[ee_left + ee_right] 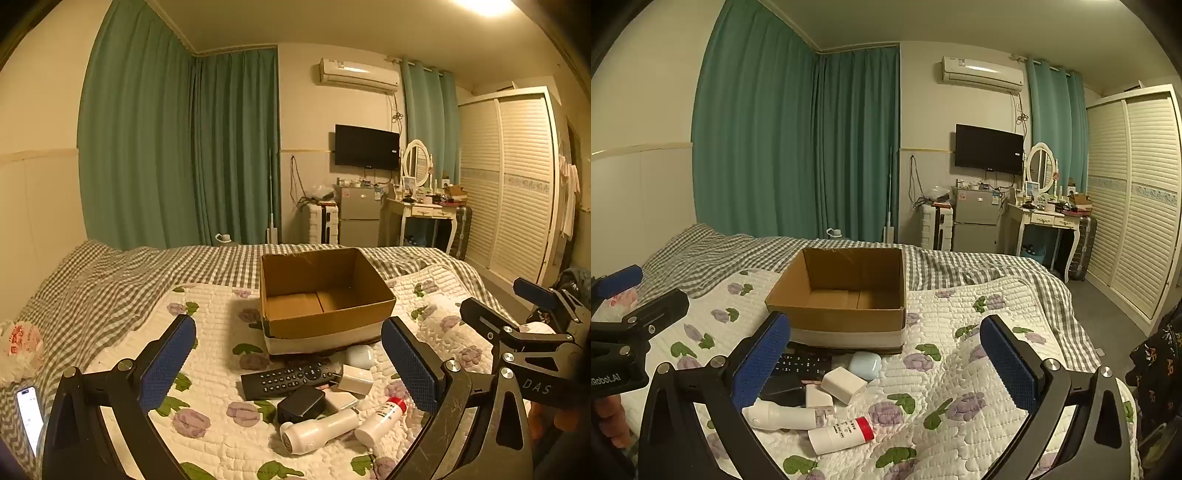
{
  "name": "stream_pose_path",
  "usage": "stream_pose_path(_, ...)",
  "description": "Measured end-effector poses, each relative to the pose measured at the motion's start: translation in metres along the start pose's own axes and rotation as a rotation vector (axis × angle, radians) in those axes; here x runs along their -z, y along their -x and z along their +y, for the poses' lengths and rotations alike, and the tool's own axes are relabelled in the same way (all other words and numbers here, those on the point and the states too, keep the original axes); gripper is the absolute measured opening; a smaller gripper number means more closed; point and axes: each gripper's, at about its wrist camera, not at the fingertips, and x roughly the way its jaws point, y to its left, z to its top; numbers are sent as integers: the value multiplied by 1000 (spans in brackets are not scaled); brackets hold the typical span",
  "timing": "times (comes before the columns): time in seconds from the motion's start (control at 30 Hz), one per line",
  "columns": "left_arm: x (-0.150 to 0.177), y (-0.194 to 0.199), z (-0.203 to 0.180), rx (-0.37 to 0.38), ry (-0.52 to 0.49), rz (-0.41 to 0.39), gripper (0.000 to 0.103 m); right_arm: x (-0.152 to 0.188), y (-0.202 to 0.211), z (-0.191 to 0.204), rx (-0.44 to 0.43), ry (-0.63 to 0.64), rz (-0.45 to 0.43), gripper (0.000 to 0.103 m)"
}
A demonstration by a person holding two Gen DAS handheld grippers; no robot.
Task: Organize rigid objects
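An open, empty cardboard box stands on the floral quilt. In front of it lies a pile: a black remote, a black case, a white charger cube, a light blue earbud case, a white bottle and a red-capped white tube. My left gripper is open and empty above the pile. My right gripper is open and empty, with the pile by its left finger.
A phone with a lit screen lies at the bed's left edge, near a white-and-pink packet. The right gripper's body shows at the left view's right side. Curtains, fridge, dressing table and wardrobe stand beyond the bed.
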Motion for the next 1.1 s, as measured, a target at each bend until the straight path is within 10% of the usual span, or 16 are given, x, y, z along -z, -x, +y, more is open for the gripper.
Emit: stream_pose_path(1.1,3,-5,8,12,17,16,103,3,0,1,0,3,11,103)
